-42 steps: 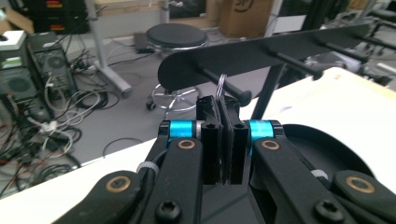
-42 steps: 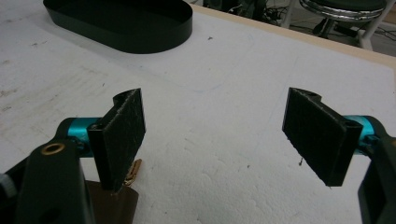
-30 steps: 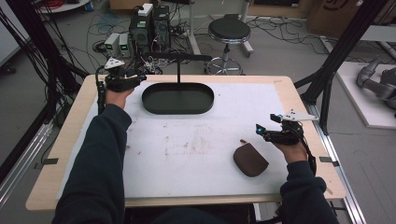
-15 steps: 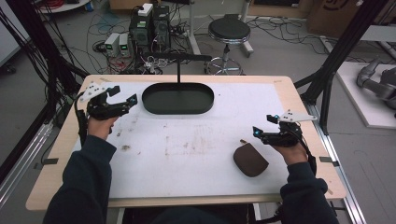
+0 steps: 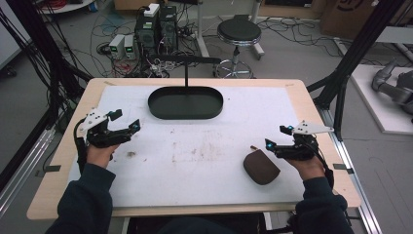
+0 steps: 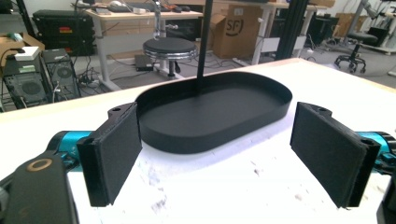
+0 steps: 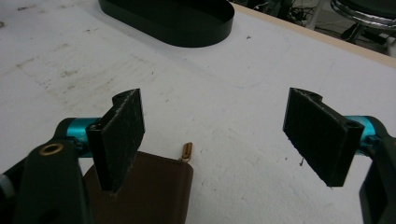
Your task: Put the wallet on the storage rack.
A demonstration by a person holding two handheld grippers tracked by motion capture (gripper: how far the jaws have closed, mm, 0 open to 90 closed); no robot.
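Note:
A brown pouch (image 5: 261, 167) with a small brass zip pull lies on the white mat at the front right. My right gripper (image 5: 275, 137) hovers open just to its right; in the right gripper view the pouch (image 7: 140, 191) sits under the left jaw and the gripper (image 7: 223, 135) holds nothing. A black oval tray (image 5: 185, 103) stands empty at the back middle, with a thin black post rising behind it. My left gripper (image 5: 125, 121) is open above the mat's left side, apart from the tray. In the left gripper view the tray (image 6: 212, 114) lies ahead between the spread jaws of the gripper (image 6: 229, 151).
The white mat (image 5: 195, 146) covers most of the wooden table and carries faint brown stains. Behind the table stand a round stool (image 5: 238, 33), computer boxes (image 5: 157, 27) and cables. Black frame posts (image 5: 348, 73) rise at the right edge.
My left gripper has drawn back from beside the tray toward the front left of the mat. The right gripper has barely shifted, and the pouch has stayed put.

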